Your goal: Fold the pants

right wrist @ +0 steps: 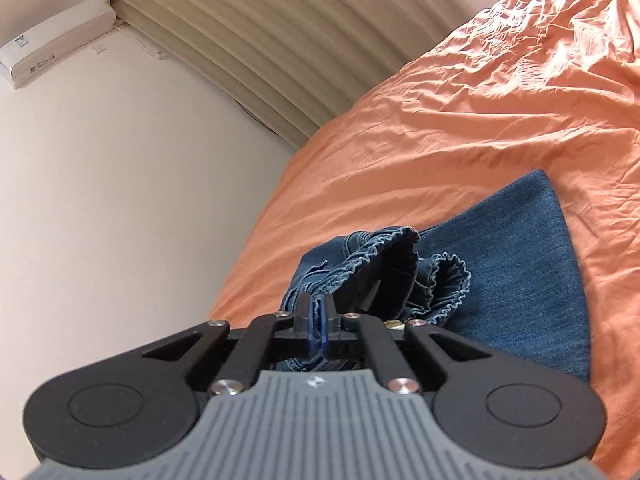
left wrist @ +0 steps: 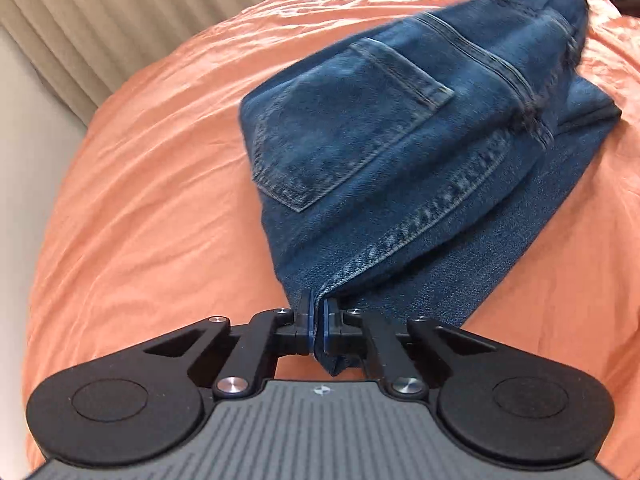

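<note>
A: Where were the jeans (left wrist: 384, 152)?
B: On the orange bed (left wrist: 140, 200), part lifted.
A: And the grippers?
B: The left gripper (left wrist: 319, 312) pinched one corner tight. The right gripper (right wrist: 318, 312) pinched the frilly waistband tight.

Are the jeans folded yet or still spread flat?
Partly folded: the jeans lie doubled over a lower denim layer on the orange bedspread, with both grippers clamping edges.

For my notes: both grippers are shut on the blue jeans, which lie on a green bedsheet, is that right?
Not quite: the bedsheet is orange, not green, as the left wrist view shows. The rest holds: the left gripper and right gripper are each shut on the blue jeans.
</note>
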The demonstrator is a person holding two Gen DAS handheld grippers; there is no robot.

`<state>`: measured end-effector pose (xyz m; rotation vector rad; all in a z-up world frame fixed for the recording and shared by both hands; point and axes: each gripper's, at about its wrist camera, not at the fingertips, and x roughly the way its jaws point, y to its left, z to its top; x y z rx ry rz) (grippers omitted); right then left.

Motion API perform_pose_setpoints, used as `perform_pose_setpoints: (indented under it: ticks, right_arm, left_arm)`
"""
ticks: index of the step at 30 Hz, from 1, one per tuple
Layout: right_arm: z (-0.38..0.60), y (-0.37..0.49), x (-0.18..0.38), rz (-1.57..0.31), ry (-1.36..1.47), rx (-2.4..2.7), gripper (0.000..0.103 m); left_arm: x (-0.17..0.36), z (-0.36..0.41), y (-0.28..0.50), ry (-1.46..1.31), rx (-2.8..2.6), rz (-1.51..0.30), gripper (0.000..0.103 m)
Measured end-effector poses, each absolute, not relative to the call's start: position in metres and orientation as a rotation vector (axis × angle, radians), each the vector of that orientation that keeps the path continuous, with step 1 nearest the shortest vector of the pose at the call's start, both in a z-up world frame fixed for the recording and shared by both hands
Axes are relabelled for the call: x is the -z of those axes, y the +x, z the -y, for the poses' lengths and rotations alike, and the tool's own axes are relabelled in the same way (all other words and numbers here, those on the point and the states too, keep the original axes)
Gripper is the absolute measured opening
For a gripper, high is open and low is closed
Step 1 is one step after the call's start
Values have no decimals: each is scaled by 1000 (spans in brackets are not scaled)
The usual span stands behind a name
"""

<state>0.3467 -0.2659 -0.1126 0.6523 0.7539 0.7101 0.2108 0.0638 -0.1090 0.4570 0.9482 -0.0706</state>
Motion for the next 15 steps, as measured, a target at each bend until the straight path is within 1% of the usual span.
perform_pose_setpoints:
  ticks: [6, 10, 12, 14, 15]
  right_arm:
    - [252, 338, 149, -966, 467, -673, 0]
    - [239, 354, 180, -1079, 403, -594, 0]
    - [233, 356, 189, -1102, 364, -575, 0]
    - [228, 359, 193, -1116, 350, -562, 0]
    - [226, 361, 193, -1120, 354, -558, 0]
  left_arm:
    - [111, -73, 204, 402, 41, -989, 3]
    - [98, -80, 204, 321, 72, -1003, 4]
    - [88, -88, 208, 257, 97, -1019, 5]
    - [77, -98, 213, 190, 106, -1024, 10]
    - [72, -103, 215, 155, 116, -1023, 11]
